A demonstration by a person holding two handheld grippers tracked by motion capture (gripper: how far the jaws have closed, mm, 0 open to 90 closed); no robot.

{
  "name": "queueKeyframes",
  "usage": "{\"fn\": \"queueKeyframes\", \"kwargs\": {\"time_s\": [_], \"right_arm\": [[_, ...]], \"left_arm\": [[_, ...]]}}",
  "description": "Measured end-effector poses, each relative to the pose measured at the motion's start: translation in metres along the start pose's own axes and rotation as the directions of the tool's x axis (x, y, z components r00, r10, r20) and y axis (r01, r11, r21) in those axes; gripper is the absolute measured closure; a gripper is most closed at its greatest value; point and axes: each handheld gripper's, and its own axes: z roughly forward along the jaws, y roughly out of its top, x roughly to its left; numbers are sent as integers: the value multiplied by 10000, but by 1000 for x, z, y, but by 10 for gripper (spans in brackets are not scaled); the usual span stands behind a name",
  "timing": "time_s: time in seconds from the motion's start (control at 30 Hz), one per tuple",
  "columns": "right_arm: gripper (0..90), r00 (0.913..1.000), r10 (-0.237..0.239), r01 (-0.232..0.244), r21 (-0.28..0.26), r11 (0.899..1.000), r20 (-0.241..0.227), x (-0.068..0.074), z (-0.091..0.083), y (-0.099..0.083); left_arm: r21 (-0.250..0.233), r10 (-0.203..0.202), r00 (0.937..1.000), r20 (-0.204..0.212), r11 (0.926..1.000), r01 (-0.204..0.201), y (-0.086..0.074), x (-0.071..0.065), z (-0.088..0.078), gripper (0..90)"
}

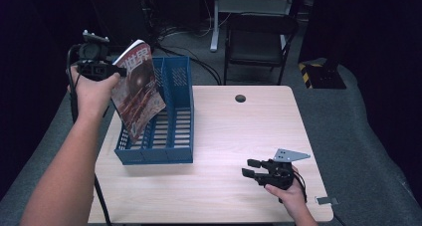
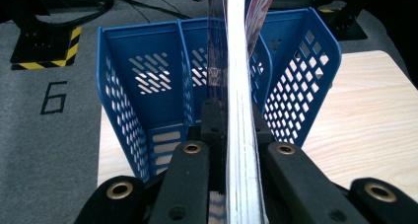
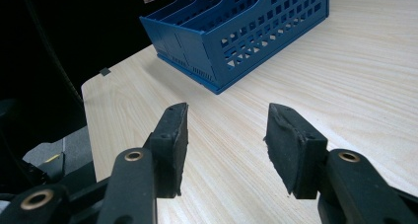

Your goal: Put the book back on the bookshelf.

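Observation:
A magazine (image 1: 138, 86) with a red and brown cover hangs tilted over the left side of a blue slotted file rack (image 1: 171, 131); its lower corner dips into the left slot. My left gripper (image 1: 115, 70) is shut on the magazine's upper edge, above the rack's far left. In the left gripper view the magazine (image 2: 239, 110) shows edge-on between the jaws, with the rack (image 2: 148, 86) beyond it. My right gripper (image 1: 250, 167) rests low at the table's front right, open, with nothing between its fingers. The right gripper (image 3: 226, 135) points toward the rack (image 3: 246, 31).
The light wood table (image 1: 239, 136) has a round cable hole (image 1: 240, 98) near its far edge. A dark chair (image 1: 259, 42) and a grey stand stand behind it on grey carpet. A small metal tab (image 1: 327, 200) lies at the front right corner.

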Motion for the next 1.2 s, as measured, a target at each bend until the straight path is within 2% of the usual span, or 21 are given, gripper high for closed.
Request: {"fn": "queueKeyframes", "kwargs": {"time_s": [0.37, 1.2], "right_arm": [[504, 10000, 14, -15, -55, 10000, -8, 0, -1, 0], [505, 10000, -33, 33, 0, 10000, -9, 0, -1, 0]], "left_arm": [[-15, -221, 9995, -232, 9998, 220, -2, -1, 16, 840], [-90, -348, 9992, -191, 9994, 347, -11, -6, 47, 840]]}}
